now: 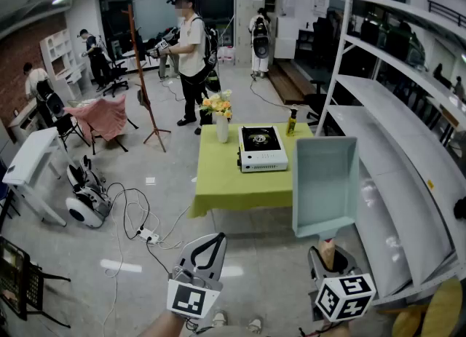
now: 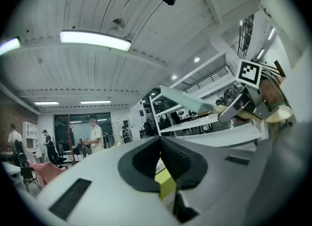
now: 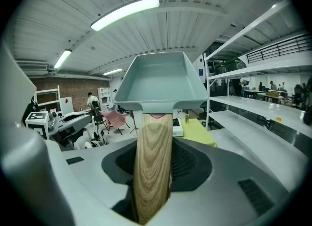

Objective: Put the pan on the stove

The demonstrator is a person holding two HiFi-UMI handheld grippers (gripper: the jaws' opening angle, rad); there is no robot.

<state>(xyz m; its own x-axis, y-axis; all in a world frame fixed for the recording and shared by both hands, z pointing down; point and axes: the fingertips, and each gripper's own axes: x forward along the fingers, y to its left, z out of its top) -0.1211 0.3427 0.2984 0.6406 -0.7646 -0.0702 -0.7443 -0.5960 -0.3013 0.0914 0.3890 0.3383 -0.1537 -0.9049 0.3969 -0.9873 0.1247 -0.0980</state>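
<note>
A square grey-blue pan with a pale wooden handle hangs in the air to the right of the green table. My right gripper is shut on that handle, and the pan tilts up ahead of it. The white portable stove sits on the table's far right part, well ahead of the pan; its burner is bare. In the right gripper view the stove peeks from under the pan. My left gripper is low at the left, shut and holding nothing, pointing upward.
A vase of flowers and a bottle stand at the table's far edge. White shelving runs along the right. Cables and a power strip lie on the floor at the left. A person stands beyond the table.
</note>
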